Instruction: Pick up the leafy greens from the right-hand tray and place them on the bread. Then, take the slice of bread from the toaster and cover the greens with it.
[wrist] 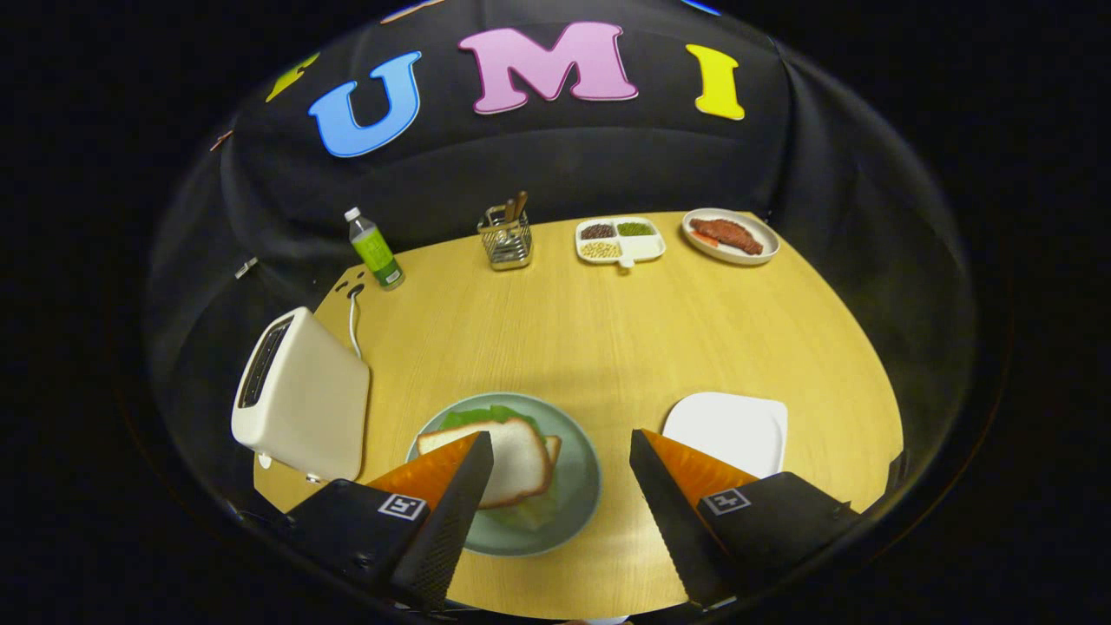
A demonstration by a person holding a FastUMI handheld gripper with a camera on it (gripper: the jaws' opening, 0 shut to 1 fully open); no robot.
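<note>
Fingers (pixel 560 447) apart, holding nothing — green plate (pixel 580 499) holds bread (pixel 512 456) over leafy greens (pixel 477 417); white tray (pixel 729 430) bare.

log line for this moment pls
gripper: open, empty | top bread slice: on greens, green plate | white tray: bare

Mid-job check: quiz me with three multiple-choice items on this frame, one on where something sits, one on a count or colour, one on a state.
1. Where is the toaster?
A. beside the green plate, on the water bottle's side
B. next to the meat dish
C. on the white tray

2. How many filled sections does the divided dish show?
A. one
B. three
C. five

3. What state is the gripper in?
A. shut on the bread
B. shut on the greens
C. open, holding nothing

Answers: 1 A, it stands just beside the plate. 2 B, three hold beans or grains, one is bare. 3 C, the jaws stand apart over the table, with the top bread slice already covering the greens.
</note>
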